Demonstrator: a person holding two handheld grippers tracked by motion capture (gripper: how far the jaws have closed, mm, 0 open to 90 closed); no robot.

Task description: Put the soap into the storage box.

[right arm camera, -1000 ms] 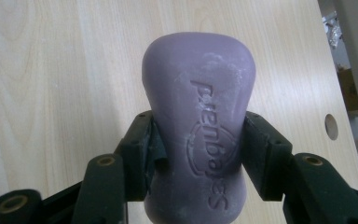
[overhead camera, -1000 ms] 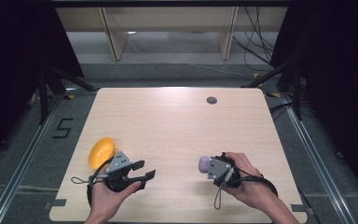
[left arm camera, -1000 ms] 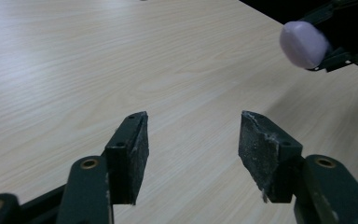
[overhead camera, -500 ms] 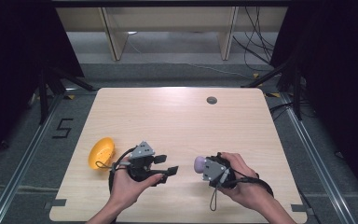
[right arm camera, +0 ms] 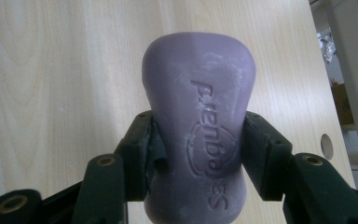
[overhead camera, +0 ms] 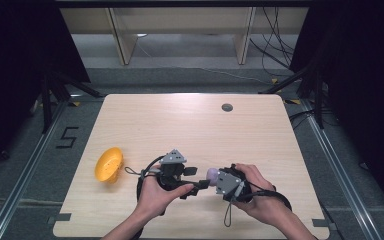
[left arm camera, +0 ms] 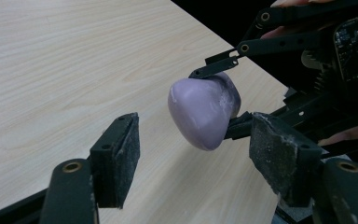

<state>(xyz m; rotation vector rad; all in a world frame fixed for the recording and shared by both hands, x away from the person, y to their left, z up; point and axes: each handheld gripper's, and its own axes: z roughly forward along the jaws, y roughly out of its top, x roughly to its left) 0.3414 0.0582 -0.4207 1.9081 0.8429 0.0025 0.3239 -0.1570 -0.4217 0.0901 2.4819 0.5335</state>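
Purple soap bar (right arm camera: 198,140) clamped in right hand-held gripper (right arm camera: 196,154), above table (right arm camera: 51,70).

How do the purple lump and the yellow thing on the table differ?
The purple lump is held off the table in the right gripper, with raised lettering on it; the yellow thing lies untouched on the table near its left edge. The lump looks solid and rounded; the yellow thing looks hollow, like a small bowl on its side. Both are small.
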